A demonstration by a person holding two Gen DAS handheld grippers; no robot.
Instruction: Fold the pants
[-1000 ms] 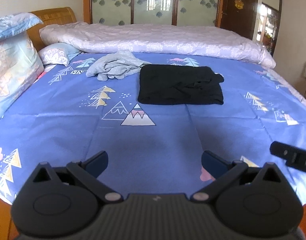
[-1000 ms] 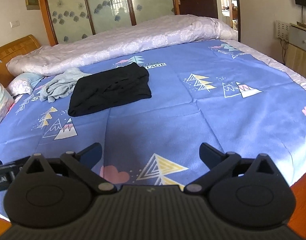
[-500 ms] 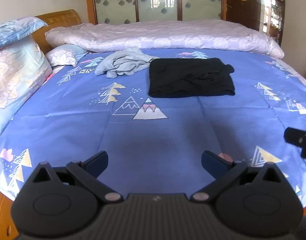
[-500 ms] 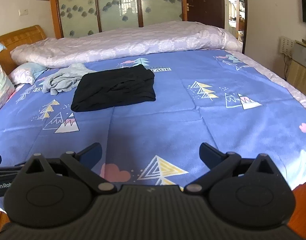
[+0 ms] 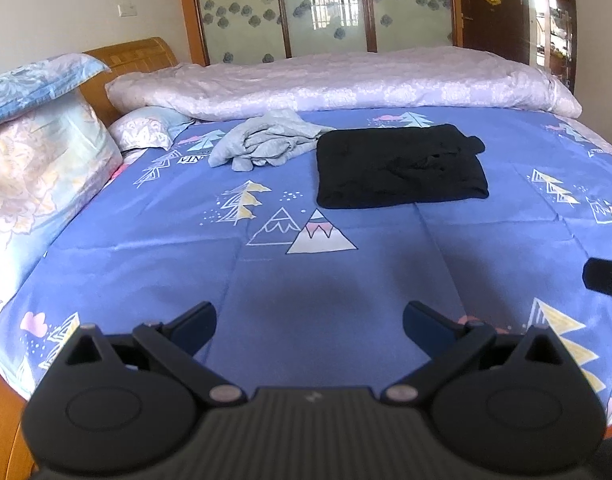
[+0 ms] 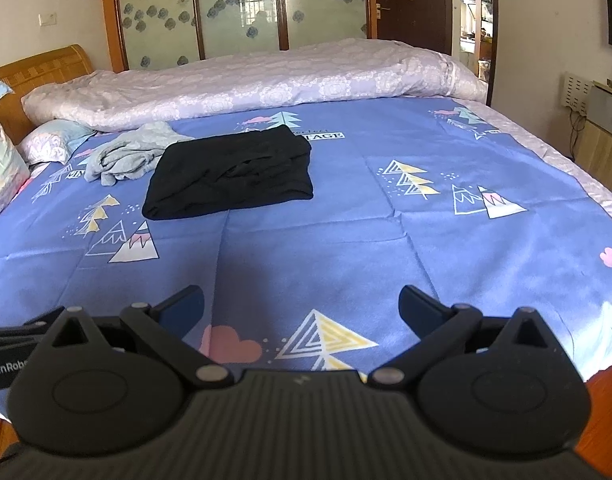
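Status: the black pants (image 5: pixel 400 168) lie on the blue sheet (image 5: pixel 338 280) as a compact rectangle, edges roughly squared, a few wrinkles showing on the top layer. Judged from that shape, the folding of this piece looks finished or very nearly so; the top right corner bulges a little in the left view, so you may want one tidy-up pass there.

Your left gripper (image 5: pixel 309 320) hangs over the near part of the bed with its fingers spread wide and nothing between them. Your right gripper (image 6: pixel 301 305) is the same: fingers apart, nothing held, low over the near edge of the sheet. Both are well apart from the pants, which sit mid-bed, further in.

Just beside the pants, on their headboard side, lies a crumpled grey garment (image 5: pixel 266 144), not folded. It touches or nearly touches the pants' edge; you cannot tell which from these views. Whether it is a second pair of pants also cannot be told. If it is, that is what is left.

Count:
- black folded pants: 1
- grey crumpled garment: 1
- grippers: 2, both holding nothing
- pillows (image 5: pixel 34 152): 3 visible at the headboard, two stacked and one smaller one lying flat
- pale quilt (image 5: pixel 346 84): 1, rolled along the far side of the bed

Risk note: reaching for the grey piece could drag the pants' near edge out of square
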